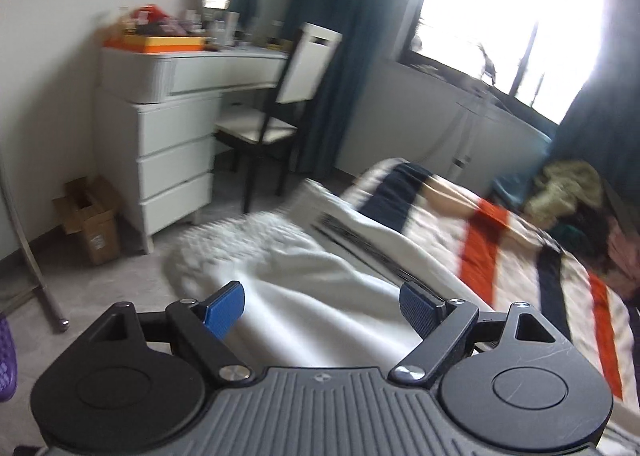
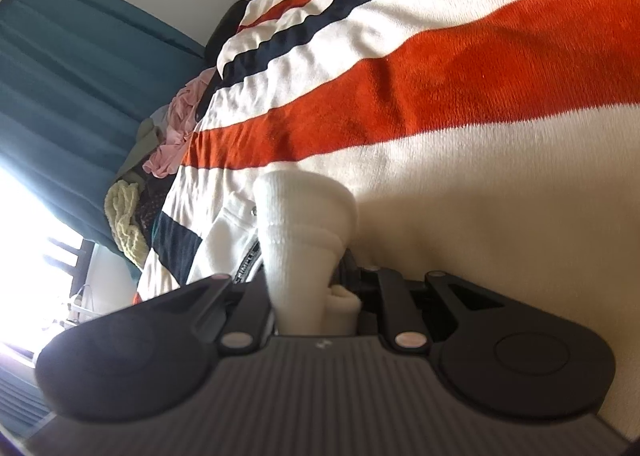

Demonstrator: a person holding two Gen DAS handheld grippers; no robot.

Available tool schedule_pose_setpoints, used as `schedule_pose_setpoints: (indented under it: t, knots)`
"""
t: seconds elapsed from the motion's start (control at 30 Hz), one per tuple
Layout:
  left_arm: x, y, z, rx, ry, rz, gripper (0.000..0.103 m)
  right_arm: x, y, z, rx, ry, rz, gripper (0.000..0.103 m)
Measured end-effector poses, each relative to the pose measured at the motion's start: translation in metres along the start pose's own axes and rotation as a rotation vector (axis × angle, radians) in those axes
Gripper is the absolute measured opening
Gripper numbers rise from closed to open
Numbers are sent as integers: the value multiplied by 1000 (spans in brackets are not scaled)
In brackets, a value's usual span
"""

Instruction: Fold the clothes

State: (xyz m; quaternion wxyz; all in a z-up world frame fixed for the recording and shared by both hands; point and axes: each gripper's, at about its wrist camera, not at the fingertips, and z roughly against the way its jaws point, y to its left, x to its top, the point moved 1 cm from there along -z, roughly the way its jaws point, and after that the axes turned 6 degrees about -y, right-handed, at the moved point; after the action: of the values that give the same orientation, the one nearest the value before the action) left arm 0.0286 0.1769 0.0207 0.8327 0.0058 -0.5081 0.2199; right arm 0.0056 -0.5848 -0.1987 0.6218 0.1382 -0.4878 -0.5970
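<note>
Nearest in the right wrist view, the right gripper (image 2: 310, 288) is clamped narrow on a bunched fold of a white ribbed knit garment (image 2: 304, 232); the cloth rises in a thick rounded roll from between the 2 fingers, its fine ribbing and a stitched band plain to see, while the pads themselves are hidden under it. The roll stands up off a striped blanket (image 2: 460, 68) of cream, orange-red and navy bands that covers the bed. In the left wrist view, the left gripper (image 1: 322, 310) stands wide, its 2 blue pads (image 1: 225, 308) well apart with nothing between them; white cloth (image 1: 304, 276), soft and creased, lies below and beyond the fingers on the near edge of the bed, blurred, and whether it is the same garment cannot be told. Farther along the blanket, at the bed's far side, a heap of other clothes (image 2: 160, 160) lies in pink, dark and pale yellow. Beyond the bed stand a white chest of drawers (image 1: 172, 160), a chair (image 1: 276, 112), teal curtains (image 1: 340, 36) and a bright window (image 1: 508, 12).
</note>
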Motion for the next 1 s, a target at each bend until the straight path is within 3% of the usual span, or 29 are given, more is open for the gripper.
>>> schedule_pose_setpoints:
  t: [0.17,0.2,0.23,0.33,0.43,0.53,0.73,1.0]
  knots:
    - [-65,-76,-22,-203,129,-84,87,0,12,4,-11,-18,79,14]
    - [-78,-91,-27,-244,155,-101,91,0,19,7,-15,-29,121,14]
    - [-87,-101,-26,-242,138,-151,102,0,26,9,-15,-42,156,14]
    - [-112,-131,-23,-215,63,-319,103,1,49,19,-5,-75,233,15]
    - [-123,-133,-34,-197,91,-384,103,2,74,29,10,-109,303,15]
    - [-131,-130,-47,-189,161,-397,103,-1,104,45,45,-151,379,15]
    - [-133,-118,-42,-196,141,-422,103,-23,170,86,155,-230,573,15]
    - [-118,-111,-31,-207,123,-397,103,-103,236,141,350,-313,983,15]
